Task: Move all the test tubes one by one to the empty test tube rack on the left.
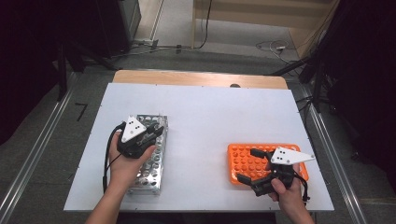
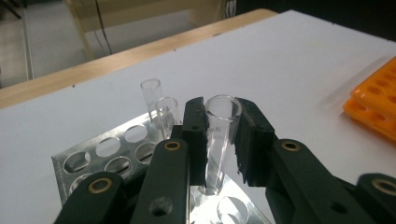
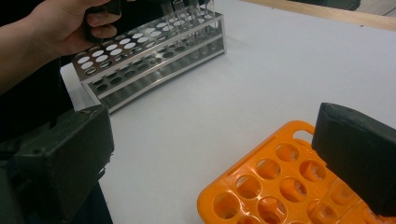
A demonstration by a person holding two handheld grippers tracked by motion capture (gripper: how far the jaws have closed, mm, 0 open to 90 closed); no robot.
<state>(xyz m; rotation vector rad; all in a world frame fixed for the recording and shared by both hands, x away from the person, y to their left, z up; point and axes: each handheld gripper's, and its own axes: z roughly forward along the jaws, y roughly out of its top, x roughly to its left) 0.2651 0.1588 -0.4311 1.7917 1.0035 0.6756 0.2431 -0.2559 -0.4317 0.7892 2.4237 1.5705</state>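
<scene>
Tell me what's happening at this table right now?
A person works with a gripper in each hand. The left gripper has its fingers closed on a clear tube, whose lower end is in a hole of the metal rack. The right gripper hangs open over the orange rack, holding nothing.

The table (image 1: 205, 116) has a white top, and a strip of bare wood (image 1: 196, 78) shows along its far edge; a small dark spot (image 1: 235, 86) sits on that strip; around the table the floor (image 1: 233, 42) is grey; two metal rails (image 1: 32, 154) run along the floor at the left and right sides; behind the table white and black cables (image 1: 273, 46) lie on the floor, near pale wooden boards (image 1: 261, 11); dark stands (image 1: 322, 70) are at both far corners.
</scene>
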